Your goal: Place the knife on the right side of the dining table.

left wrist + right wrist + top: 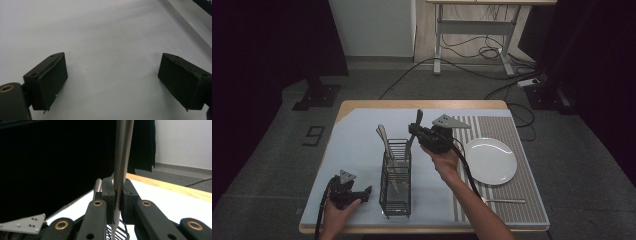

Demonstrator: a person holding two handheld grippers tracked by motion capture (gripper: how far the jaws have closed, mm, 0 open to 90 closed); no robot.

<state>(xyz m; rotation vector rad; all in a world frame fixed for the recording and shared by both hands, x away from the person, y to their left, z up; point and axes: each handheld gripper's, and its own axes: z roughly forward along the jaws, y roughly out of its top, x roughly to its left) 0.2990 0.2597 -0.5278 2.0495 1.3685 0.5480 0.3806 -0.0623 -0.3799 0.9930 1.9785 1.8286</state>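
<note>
utensil [122, 157] clamped in right gripper [117, 202] — above caddy [395, 187]

I count one wire caddy [395, 180] standing on my table [362, 145], and beside it, to the right, one white plate [491, 160] on one striped placemat [504, 165]. For cutlery I make it two handles [383, 136] sticking up out of the caddy, one piece [121, 170] pinched upright above the caddy, and one more piece [504, 201] lying flat on the placemat well right of the caddy, four in all. I have two tongs: one left gripper [362, 192] just left of the caddy and one right gripper [414, 131] over its far end.
</note>
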